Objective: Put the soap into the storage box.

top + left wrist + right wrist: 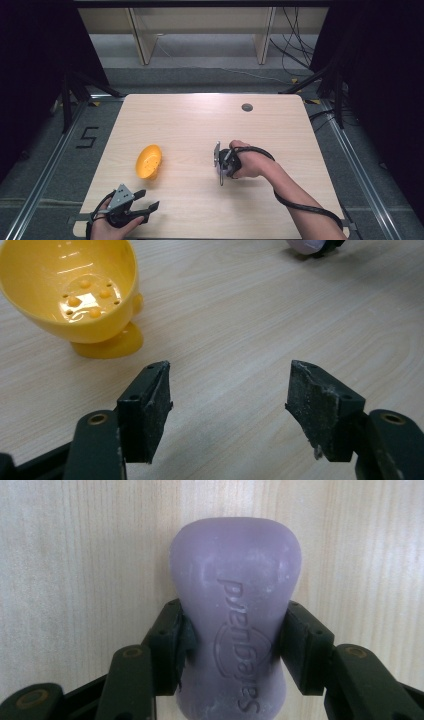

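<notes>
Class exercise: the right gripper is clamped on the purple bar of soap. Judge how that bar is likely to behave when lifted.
The purple soap bar looks solid, so it probably stays stiff. The right gripper has its pads at the narrow waist, which likely helps against sliding out. Its smooth, rounded faces suggest that it could be slippery under a loose grip.

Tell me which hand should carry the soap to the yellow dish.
Right. The right gripper is already shut on the purple soap bar; the left gripper is open beside the yellow dish.
</notes>
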Available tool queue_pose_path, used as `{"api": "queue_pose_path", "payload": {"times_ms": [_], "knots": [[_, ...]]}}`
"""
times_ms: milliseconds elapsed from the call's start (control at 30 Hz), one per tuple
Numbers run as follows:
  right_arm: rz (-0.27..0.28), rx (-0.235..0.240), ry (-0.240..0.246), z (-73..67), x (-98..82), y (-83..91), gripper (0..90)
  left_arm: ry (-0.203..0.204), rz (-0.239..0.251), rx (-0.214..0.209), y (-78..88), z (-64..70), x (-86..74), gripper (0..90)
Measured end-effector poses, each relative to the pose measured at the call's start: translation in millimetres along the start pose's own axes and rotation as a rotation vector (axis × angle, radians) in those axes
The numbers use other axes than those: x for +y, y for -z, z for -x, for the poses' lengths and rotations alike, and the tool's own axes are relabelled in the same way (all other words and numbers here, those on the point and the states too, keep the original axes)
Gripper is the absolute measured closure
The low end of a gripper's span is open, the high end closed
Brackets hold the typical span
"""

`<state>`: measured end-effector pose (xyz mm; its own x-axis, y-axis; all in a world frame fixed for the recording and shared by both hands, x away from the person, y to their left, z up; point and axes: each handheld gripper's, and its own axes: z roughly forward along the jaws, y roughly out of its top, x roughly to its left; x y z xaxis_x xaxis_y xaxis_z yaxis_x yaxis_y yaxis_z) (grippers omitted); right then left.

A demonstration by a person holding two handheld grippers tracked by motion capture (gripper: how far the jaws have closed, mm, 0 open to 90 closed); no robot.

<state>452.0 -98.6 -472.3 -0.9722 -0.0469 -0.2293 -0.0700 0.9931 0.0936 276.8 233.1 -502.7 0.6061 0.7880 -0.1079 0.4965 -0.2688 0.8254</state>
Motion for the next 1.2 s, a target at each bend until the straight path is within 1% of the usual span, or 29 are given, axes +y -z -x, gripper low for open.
{"api": "queue_pose_path", "payload": {"times_ms": [33, 67, 167, 200, 233, 300, 367, 400, 433, 467, 500, 533, 567, 600, 633, 667, 700, 733, 767, 800, 833, 867, 900, 933, 967, 1000, 1100, 1167, 1200], "knots": [[0.003, -0.011, -0.020, -2.7, 0.0, 1.8, 49.9, 0.003, 0.001, -0.001, -0.3, 0.2, -0.1, 33.3], [0.012, -0.029, -0.035, -5.2, -1.8, 3.7, 49.9, -0.003, -0.003, 0.011, 0.1, 0.8, 0.1, 33.3], [0.020, -0.042, -0.052, -7.7, -3.5, 4.7, 49.9, -0.004, 0.003, 0.001, -0.2, 0.3, 0.0, 33.3], [0.022, -0.051, -0.046, -7.8, -4.4, 4.8, 49.9, 0.022, 0.004, -0.001, -0.7, 1.4, -0.6, 33.3], [0.031, -0.053, -0.053, -8.2, -5.6, 4.7, 49.9, 0.001, 0.001, 0.001, -0.1, 0.2, 0.0, 33.3], [0.045, -0.075, -0.075, -10.2, -8.7, 5.2, 50.0, 0.003, 0.001, 0.000, -0.4, 0.1, -0.1, 33.3], [0.046, -0.081, -0.076, -11.0, -9.5, 5.5, 50.0, -0.001, -0.002, 0.010, -0.2, 0.6, 0.1, 33.3], [0.060, -0.087, -0.027, -9.3, -10.6, 5.5, 50.0, -0.001, -0.003, 0.010, -0.3, 0.6, 0.1, 33.3], [0.049, -0.099, -0.068, -11.8, -11.7, 6.2, 50.0, -0.001, -0.002, 0.009, -0.2, 0.6, 0.0, 33.3], [0.061, -0.104, -0.033, -9.3, -12.3, 5.7, 50.0, 0.003, 0.003, 0.001, -0.4, 0.3, -0.2, 33.3], [0.066, -0.110, -0.022, -9.4, -12.8, 5.9, 50.0, 0.002, 0.001, 0.001, -0.1, 0.2, 0.0, 33.3], [0.060, -0.125, -0.053, -11.8, -13.7, 6.5, 50.1, 0.002, 0.001, 0.002, -0.1, 0.1, -0.1, 33.2], [0.060, -0.129, -0.052, -12.2, -14.3, 6.9, 50.1, 0.003, 0.002, 0.002, -0.1, 0.1, -0.1, 33.3], [0.054, -0.136, -0.067, -14.0, -14.7, 7.6, 50.1, 0.003, 0.002, 0.002, -0.1, 0.1, -0.1, 33.3], [0.058, -0.148, -0.066, -14.8, -15.2, 8.0, 50.1, 0.002, 0.001, 0.002, 0.0, 0.0, -0.1, 33.2], [0.066, -0.146, -0.032, -13.6, -15.6, 7.8, 50.1, 0.003, 0.002, 0.001, -0.2, 0.1, -0.1, 33.3], [0.066, -0.146, -0.032, -13.6, -15.6, 7.8, 50.1, 0.003, 0.002, 0.001, -0.2, 0.1, -0.1, 33.3], [0.049, -0.150, -0.075, -19.0, -16.4, 9.3, 50.1, 0.002, 0.001, 0.000, -0.3, 0.2, -0.1, 33.3], [0.049, -0.150, -0.075, -19.0, -16.4, 9.3, 50.1, 0.002, 0.001, 0.000, -0.3, 0.2, -0.1, 33.2], [0.061, -0.175, -0.075, -21.7, -17.3, 9.8, 50.1, 0.002, 0.001, 0.001, -0.2, 0.2, 0.0, 33.3], [0.061, -0.187, -0.077, -23.0, -17.5, 10.7, 50.1, 0.003, 0.001, 0.001, -0.2, 0.2, 0.0, 33.3], [0.065, -0.205, -0.066, -23.9, -17.7, 11.4, 50.1, 0.003, 0.001, 0.001, -0.3, 0.2, -0.1, 33.3], [0.065, -0.205, -0.066, -23.9, -17.7, 11.4, 50.1, 0.003, 0.001, 0.001, -0.3, 0.2, -0.1, 33.3], [0.076, -0.236, -0.070, -27.4, -18.0, 14.0, 50.1, 0.003, 0.001, 0.001, -0.4, 0.2, -0.1, 33.3], [0.083, -0.251, -0.062, -28.2, -18.1, 14.6, 50.1, 0.005, -0.001, 0.011, -0.2, 0.8, 0.0, 33.2], [0.087, -0.264, -0.073, -30.7, -18.2, 15.8, 50.1, 0.000, -0.003, 0.012, -0.2, 0.6, 0.1, 33.3], [0.098, -0.287, -0.069, -34.8, -18.6, 18.9, 50.1, 0.000, -0.003, 0.013, -0.2, 0.6, 0.2, 33.3], [0.097, -0.328, -0.071, -38.7, -18.9, 21.3, 50.1, 0.000, -0.003, 0.013, -0.2, 0.6, 0.2, 33.3], [0.103, -0.333, -0.058, -39.3, -19.0, 22.1, 50.1, -0.003, -0.005, 0.016, 0.0, 0.2, 0.2, 33.2]]}}
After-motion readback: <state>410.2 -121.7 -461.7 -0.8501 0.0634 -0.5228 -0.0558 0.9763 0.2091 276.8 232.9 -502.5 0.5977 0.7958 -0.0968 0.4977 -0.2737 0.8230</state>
